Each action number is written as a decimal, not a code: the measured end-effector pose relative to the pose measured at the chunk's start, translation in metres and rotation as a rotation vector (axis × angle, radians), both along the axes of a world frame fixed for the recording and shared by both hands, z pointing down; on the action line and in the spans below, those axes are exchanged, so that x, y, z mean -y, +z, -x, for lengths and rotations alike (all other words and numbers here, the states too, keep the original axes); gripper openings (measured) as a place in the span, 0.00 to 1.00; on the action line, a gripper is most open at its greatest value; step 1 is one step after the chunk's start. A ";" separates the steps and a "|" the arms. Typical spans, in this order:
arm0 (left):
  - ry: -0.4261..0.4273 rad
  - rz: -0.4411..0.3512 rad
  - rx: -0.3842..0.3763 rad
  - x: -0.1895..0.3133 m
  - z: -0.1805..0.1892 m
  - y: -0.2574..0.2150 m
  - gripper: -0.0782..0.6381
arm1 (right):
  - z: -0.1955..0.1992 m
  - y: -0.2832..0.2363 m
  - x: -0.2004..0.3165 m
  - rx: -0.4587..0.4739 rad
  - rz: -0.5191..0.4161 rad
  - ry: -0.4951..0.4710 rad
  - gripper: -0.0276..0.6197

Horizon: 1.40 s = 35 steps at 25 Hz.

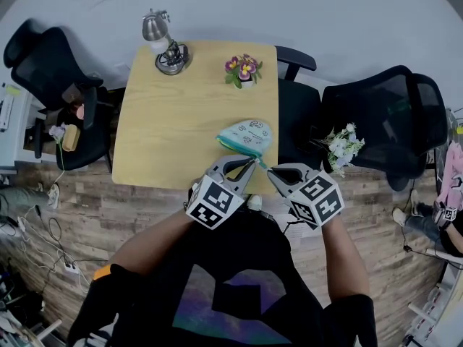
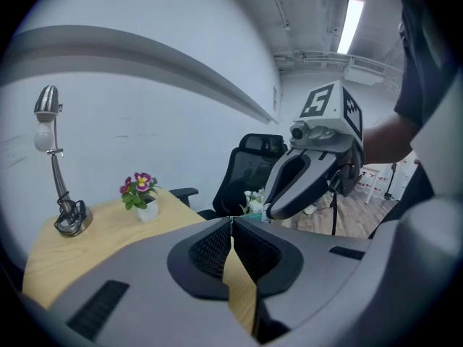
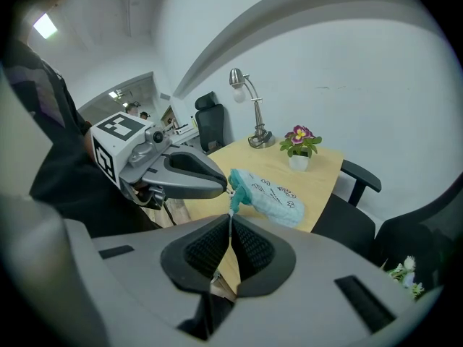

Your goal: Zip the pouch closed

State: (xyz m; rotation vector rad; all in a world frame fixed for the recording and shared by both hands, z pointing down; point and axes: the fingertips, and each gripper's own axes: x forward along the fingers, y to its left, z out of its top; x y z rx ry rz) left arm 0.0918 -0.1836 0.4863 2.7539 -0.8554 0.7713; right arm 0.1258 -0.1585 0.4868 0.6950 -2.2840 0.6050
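pouch at near right edge of worktop. L gripper clenched on pouch end, R gripper pinched zip tab right beside it. prob only starting, zip run still to pull.

One pouch. Two grippers: left gripper, right gripper. One table, one lamp, one flower pot, one bouquet, three chairs (all black).

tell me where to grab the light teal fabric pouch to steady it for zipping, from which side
Pinch the light teal fabric pouch at its near corner, where the darker zip edge ends, coming from the near side of the wooden table. It lies with that edge facing the person, so the corner looks easiest to pinch. The left gripper is shut there.
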 end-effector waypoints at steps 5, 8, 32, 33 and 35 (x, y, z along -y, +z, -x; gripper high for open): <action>-0.070 0.023 0.026 0.015 0.020 0.011 0.13 | 0.001 -0.001 0.000 -0.003 -0.005 0.008 0.08; -0.137 0.049 0.020 0.030 0.038 0.018 0.13 | -0.001 0.002 -0.002 -0.016 -0.005 0.009 0.08; -0.303 0.113 0.030 0.049 0.097 0.044 0.19 | -0.002 0.021 -0.007 -0.064 -0.005 0.055 0.16; -0.305 0.115 0.026 0.048 0.097 0.043 0.20 | -0.002 0.021 -0.007 -0.060 -0.007 0.057 0.18; -0.310 0.112 0.015 0.044 0.098 0.039 0.20 | -0.001 0.016 -0.004 -0.055 -0.022 0.072 0.19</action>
